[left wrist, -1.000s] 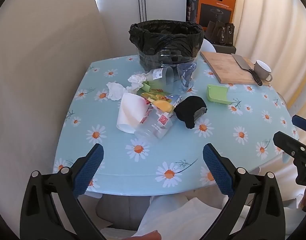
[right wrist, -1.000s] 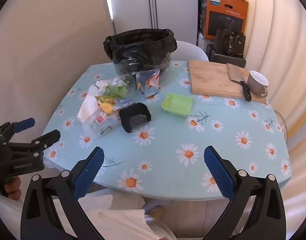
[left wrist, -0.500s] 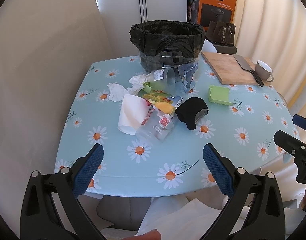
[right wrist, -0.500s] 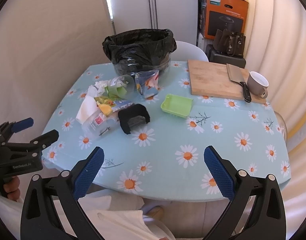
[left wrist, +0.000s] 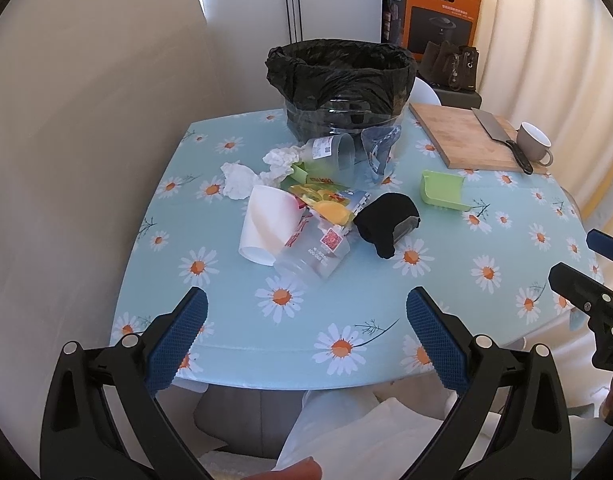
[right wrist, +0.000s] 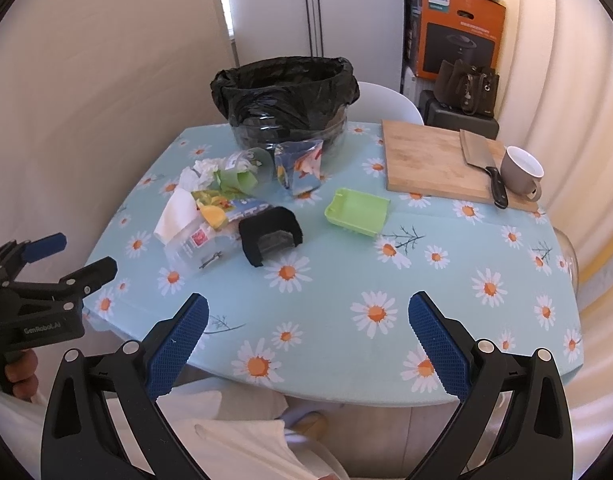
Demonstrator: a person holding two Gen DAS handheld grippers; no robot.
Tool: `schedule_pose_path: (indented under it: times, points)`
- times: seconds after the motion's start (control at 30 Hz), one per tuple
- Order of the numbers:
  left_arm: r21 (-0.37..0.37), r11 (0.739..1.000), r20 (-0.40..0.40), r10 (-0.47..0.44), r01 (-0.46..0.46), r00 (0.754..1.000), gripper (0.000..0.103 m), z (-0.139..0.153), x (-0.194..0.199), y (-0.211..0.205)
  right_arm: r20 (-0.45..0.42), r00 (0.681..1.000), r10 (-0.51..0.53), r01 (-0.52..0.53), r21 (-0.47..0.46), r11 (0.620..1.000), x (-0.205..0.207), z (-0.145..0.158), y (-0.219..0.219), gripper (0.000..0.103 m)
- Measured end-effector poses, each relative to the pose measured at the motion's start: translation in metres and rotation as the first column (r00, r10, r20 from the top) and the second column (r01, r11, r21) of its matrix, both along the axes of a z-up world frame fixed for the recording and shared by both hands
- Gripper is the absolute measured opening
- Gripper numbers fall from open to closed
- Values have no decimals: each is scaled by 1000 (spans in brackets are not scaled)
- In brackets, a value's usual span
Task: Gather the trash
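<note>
Left wrist: bottle (left wrist: 312, 254) (lying flat) points toward camera.

Light-blue tablecloth (right wrist: 446, 300) with white-and-orange daisies; black bin liner (right wrist: 282, 84); lime-green tray (right wrist: 358, 210); grey mug (right wrist: 520, 172); blue gripper pads (right wrist: 178, 344).

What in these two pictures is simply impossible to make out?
- Inside of the bin: both views, hidden by its black liner and rim.
- Small print on the clear bottle: left wrist view, too small to read.
- What lies under the trash pile: both views, pieces overlap.
- Far side of the grey mug: right wrist view, faces away.
</note>
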State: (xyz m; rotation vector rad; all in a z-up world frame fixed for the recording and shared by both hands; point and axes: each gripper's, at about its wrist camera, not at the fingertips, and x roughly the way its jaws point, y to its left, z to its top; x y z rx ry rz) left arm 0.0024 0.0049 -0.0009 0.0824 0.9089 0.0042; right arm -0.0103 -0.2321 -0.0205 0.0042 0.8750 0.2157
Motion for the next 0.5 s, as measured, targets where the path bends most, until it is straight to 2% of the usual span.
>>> schedule_pose_path:
  times: [0.5]
  points:
    - [-2,1000,-9,10,-10,1000,97,-2,1,4,-6,1000,11,-11,-13,1000,1,0,3,96]
